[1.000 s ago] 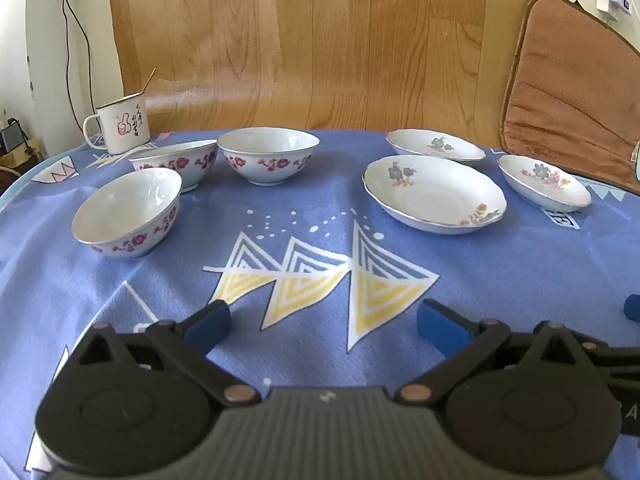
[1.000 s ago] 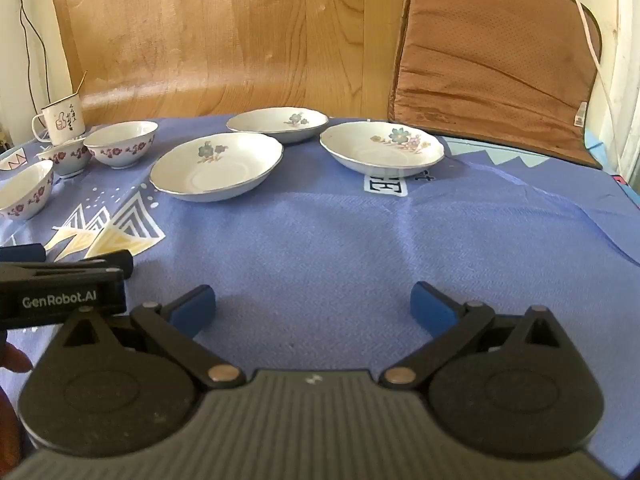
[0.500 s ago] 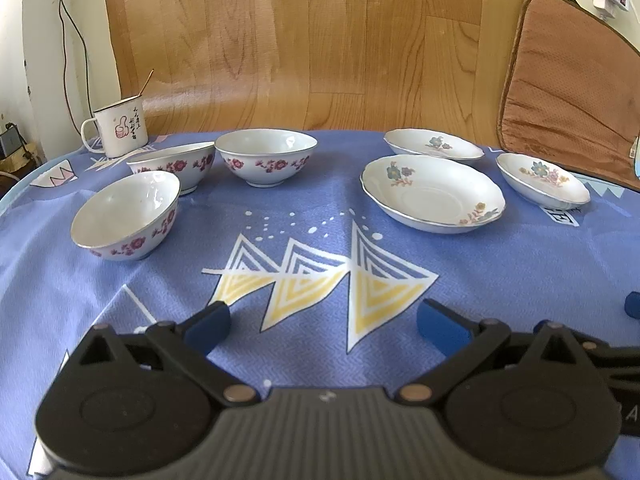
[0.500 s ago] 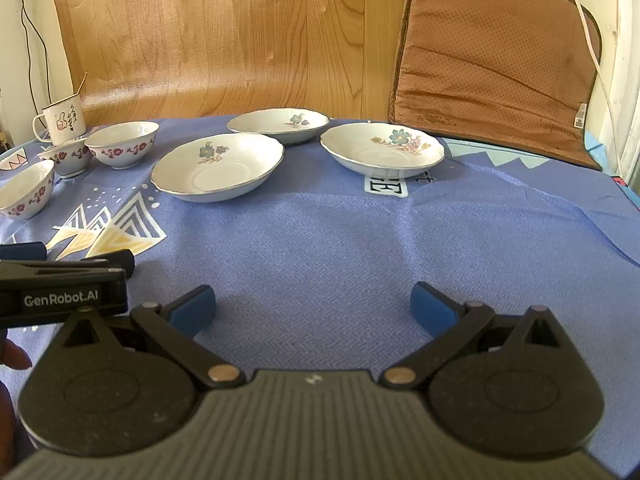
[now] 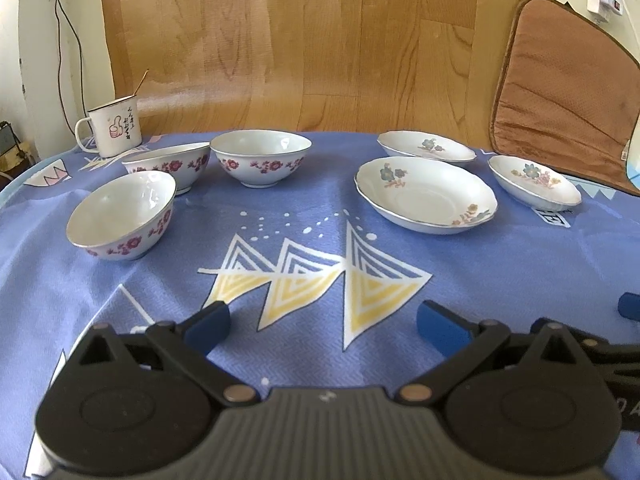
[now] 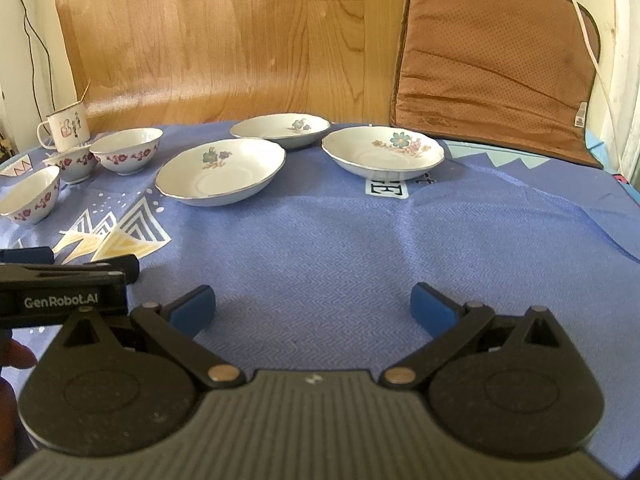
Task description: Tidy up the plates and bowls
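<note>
left tongs point(image 5: 322, 322) spread wide, empty | right tongs point(image 6: 312, 306) spread wide, empty | bowls point(image 5: 122, 216) ahead-left, nearer left tongs | plates point(image 6: 220, 171) ahead, nearer right tongs | nothing stacked yet

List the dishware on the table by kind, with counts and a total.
Bowls: 3
Plates: 3
Mug: 1
Total: 7
</note>
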